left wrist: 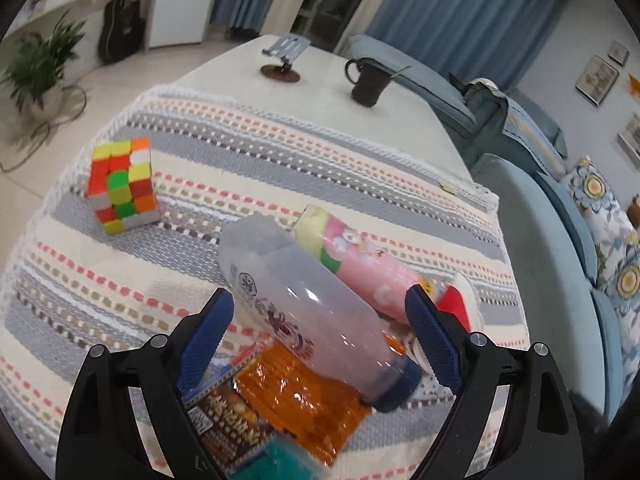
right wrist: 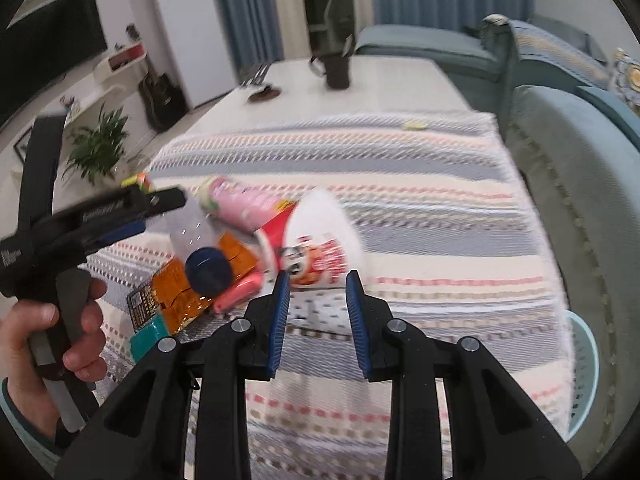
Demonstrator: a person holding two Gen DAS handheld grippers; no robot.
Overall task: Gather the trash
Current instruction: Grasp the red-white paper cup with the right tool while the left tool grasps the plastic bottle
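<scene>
A pile of trash lies on the striped cloth (left wrist: 280, 152). In it are a clear plastic bottle (left wrist: 304, 300) with a dark blue cap (right wrist: 210, 270), a pink can (left wrist: 360, 256), a red and white cup (right wrist: 316, 256), an orange wrapper (left wrist: 296, 396) and a teal packet (right wrist: 148, 340). My left gripper (left wrist: 318, 292) stands open and wide around the lying bottle; its pads do not press on it. My right gripper (right wrist: 318, 278) is open with a narrow gap and nothing in it, just short of the cup. A hand (right wrist: 48, 328) holds the left gripper (right wrist: 168, 212).
A colourful puzzle cube (left wrist: 122, 184) sits on the cloth to the left. A dark mug (left wrist: 366, 80) and a phone stand (left wrist: 286, 56) are at the table's far end. A light teal bin (right wrist: 584, 372) stands below the table's right edge, by the blue sofa (right wrist: 560, 160).
</scene>
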